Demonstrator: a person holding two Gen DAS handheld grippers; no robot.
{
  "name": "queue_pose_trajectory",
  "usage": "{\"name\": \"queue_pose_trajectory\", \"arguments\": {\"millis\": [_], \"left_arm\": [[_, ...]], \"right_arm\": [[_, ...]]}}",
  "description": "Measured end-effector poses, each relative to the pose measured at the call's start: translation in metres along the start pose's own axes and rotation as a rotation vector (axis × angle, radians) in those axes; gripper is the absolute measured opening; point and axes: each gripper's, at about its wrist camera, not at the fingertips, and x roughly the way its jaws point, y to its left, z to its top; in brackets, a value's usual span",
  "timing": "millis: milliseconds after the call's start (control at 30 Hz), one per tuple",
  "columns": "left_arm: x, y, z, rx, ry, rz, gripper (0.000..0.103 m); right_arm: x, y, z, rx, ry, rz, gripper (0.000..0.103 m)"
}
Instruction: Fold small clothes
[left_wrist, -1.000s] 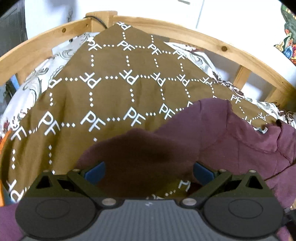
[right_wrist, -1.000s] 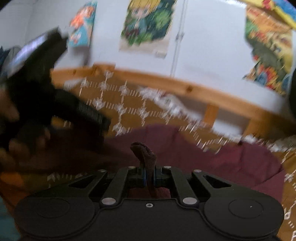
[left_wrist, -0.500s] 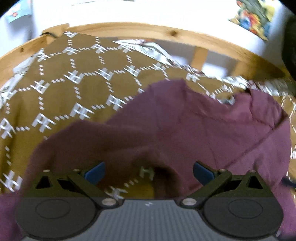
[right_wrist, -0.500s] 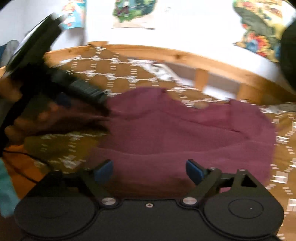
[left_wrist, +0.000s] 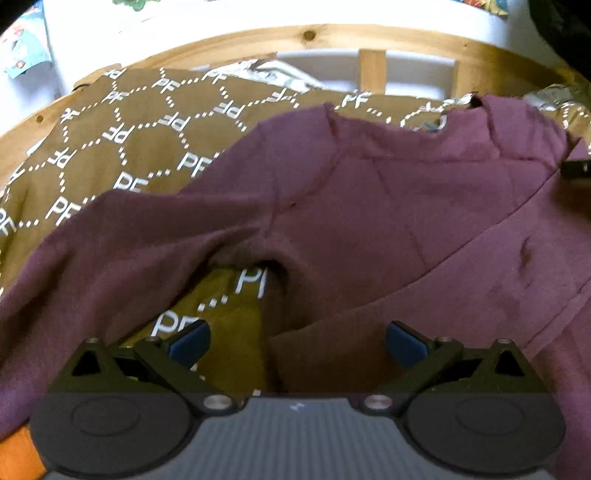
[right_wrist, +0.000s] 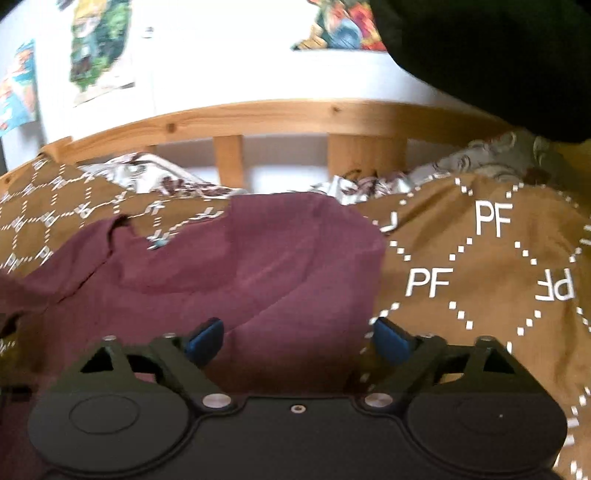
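My maroon shirt (left_wrist: 388, 206) lies spread on the bed, on the brown bedspread (left_wrist: 140, 147) printed with "PF" marks, its neckline toward the wooden bed rail (left_wrist: 258, 40). It is not flat yet: near my left gripper (left_wrist: 297, 341) a fold of the lower part bunches up and leaves a pocket where the bedspread shows through.

My left jaws stand wide apart over that bunched hem and the bare patch beside it, holding nothing. My right gripper (right_wrist: 297, 338) sits over the shirt's right-hand edge, where cloth meets bedspread. Its jaws have just been opening and then eased slightly inward; they are apart, with only flat cloth below them and nothing pinched.

I judge the step in hand to be taking fresh hold for the next fold. To do it well I should pick the edge itself on each side, not a mid-panel wad, and take one layer only. The bunch by the left jaws wants pulling out flat first, or the crease will be folded in.
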Motion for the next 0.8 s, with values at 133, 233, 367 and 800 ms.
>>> {"name": "queue_pose_trajectory", "arguments": {"millis": [133,233,367,800], "left_arm": [[0.003,0.002,-0.002,-0.012,0.018,-0.003,0.103],[0.001,0.001,-0.001,-0.003,0.005,-0.002,0.103],[-0.005,-0.003,-0.003,0.006,-0.034,-0.023,0.103],[0.01,-0.003,0.001,0.003,0.02,0.008,0.103]], "right_arm": [[0.015,-0.021,0.014,0.079,0.01,0.006,0.042],[0.014,-0.03,0.026,0.133,0.007,-0.028,0.011],[0.002,-0.048,0.036,0.227,-0.049,-0.055,0.008],[-0.051,-0.009,-0.013,-0.156,-0.022,-0.158,0.078]]}}
